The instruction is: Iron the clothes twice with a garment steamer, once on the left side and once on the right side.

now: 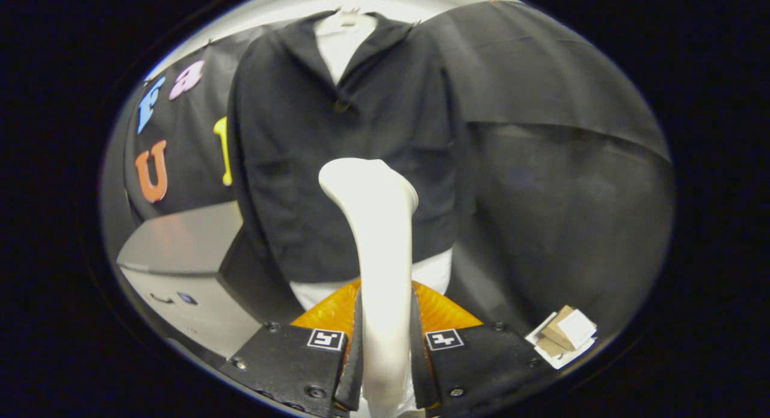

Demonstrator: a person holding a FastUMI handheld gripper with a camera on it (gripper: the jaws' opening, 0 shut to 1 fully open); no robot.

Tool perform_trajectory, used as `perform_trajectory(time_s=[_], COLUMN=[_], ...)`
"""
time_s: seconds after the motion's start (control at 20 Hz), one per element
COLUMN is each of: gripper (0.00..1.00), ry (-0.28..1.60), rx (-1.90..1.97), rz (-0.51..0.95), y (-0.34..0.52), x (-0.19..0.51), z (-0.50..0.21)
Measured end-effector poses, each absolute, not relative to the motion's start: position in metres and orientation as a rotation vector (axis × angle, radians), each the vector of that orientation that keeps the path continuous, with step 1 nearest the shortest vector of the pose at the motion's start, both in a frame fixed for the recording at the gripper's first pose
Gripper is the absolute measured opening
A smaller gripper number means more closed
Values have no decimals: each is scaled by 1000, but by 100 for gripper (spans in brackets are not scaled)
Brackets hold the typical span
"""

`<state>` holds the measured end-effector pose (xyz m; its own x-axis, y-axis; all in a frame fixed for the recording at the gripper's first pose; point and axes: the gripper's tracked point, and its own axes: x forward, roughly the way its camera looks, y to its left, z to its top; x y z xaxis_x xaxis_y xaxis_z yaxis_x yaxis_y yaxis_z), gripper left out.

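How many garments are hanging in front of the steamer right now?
1. A dark jacket hangs over a white form, just beyond the steamer head; the tongs are shut on the steamer's handle. Others may hang out of view.

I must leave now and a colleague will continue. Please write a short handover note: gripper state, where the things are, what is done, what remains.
Gripper: shut on the white plastic garment steamer, both fingers pressing its handle; its head rises just ahead of the fingers.
Dark collared jacket: hangs on a white form beyond the steamer, in front of the black cloth wall. The steamer head points at its lower middle; contact cannot be told.
Grey box: beside the jacket.
Done: steamer picked up.
Left: whether any pass is finished cannot be told; assume both passes, one on each side, remain.
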<state>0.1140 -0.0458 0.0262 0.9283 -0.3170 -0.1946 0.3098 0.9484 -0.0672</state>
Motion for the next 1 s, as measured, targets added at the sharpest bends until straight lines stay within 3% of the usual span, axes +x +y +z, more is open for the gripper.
perform_trajectory(time_s=[0.2, 0.55, 1.0], gripper=[36, 36, 36], ry=[25, -294, -435], rx=[0, -42, -113], rz=[-377, -293, -153], y=[-78, -94, -89], x=[99, 122, 158], z=[123, 277, 375])
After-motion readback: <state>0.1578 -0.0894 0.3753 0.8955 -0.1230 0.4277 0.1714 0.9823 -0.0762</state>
